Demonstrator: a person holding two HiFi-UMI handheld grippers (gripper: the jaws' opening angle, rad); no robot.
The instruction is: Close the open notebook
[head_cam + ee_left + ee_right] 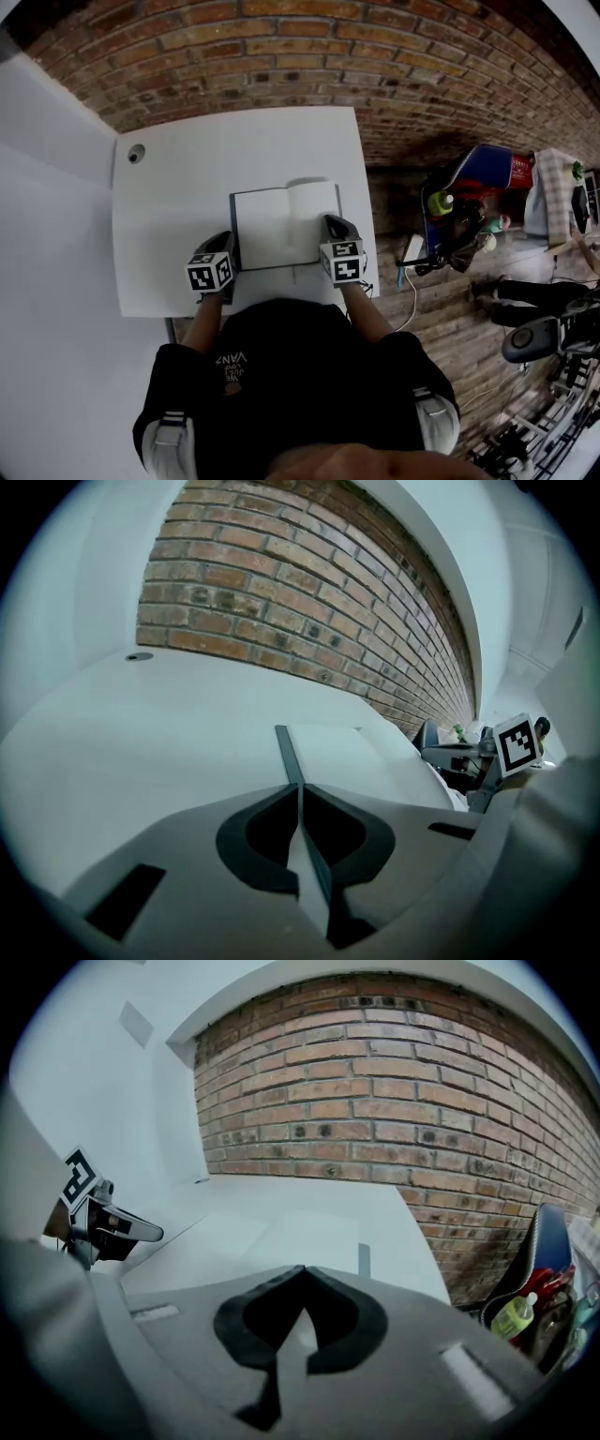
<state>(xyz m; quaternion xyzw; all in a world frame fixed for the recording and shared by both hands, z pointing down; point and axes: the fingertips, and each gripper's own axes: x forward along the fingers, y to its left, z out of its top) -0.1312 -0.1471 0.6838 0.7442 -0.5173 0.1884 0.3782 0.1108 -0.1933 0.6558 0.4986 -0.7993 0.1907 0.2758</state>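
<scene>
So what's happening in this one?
A person at a white table holds a claw in each hand beside an open notebook. The left claw, shut, sits at the notebook's left edge; the right claw, also shut, is by the right page's near corner. The notebook lies flat open, not yet closed.

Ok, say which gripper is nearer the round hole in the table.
Left. The left gripper is at the left edge of the notebook, toward the hole; the right gripper is at its right edge.

notebook (281, 227) on table (178, 206) | left gripper (227, 242) at its left edge | right gripper (331, 223) at right edge
</scene>
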